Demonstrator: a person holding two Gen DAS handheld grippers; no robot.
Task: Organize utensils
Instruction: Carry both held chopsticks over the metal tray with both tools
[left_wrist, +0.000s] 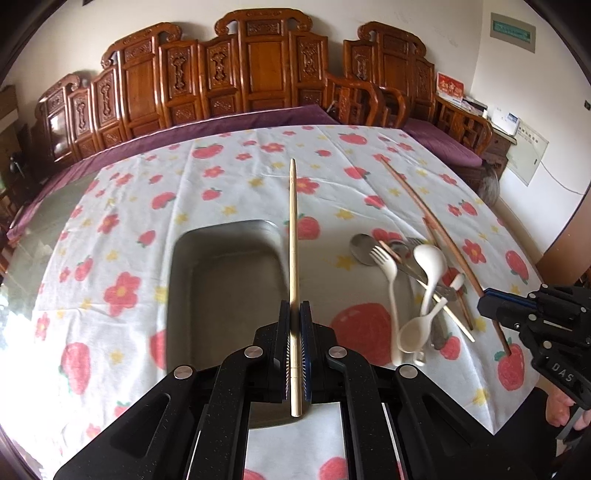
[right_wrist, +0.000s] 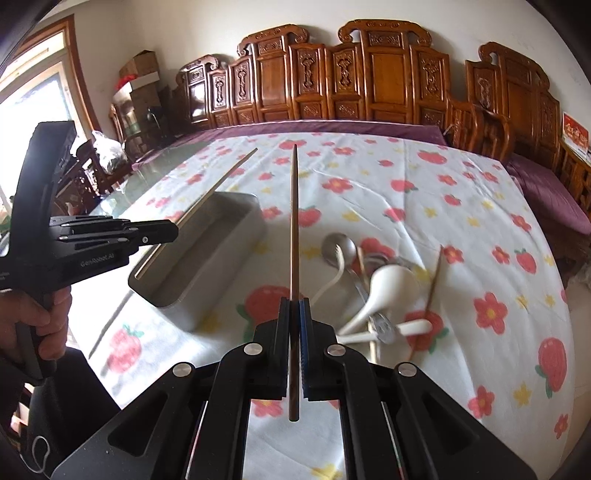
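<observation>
Carved wooden chairs line the wall at the top of the left wrist view, behind a counter (left_wrist: 110, 229) covered with a cloth printed with strawberries and flowers. At bottom centre the left tool (left_wrist: 295, 332) is clamped on a pale chopstick (left_wrist: 293, 236) that points up the frame, above the right edge of a metal tray (left_wrist: 177, 295). Right of centre lies a heap of utensils: a white fork (left_wrist: 390, 284), white spoons (left_wrist: 428, 266) and a metal spoon (left_wrist: 364, 248). At the right edge the right tool (left_wrist: 489, 305) grips a dark chopstick (left_wrist: 436, 225). In the right wrist view, the right tool (right_wrist: 294, 332) at bottom centre is closed on the dark chopstick (right_wrist: 294, 221), which runs up the middle. At left, the left tool (right_wrist: 166, 229) holds the pale chopstick (right_wrist: 218, 188) over the tray (right_wrist: 229, 258); the heap (right_wrist: 376, 295) lies right of centre.
</observation>
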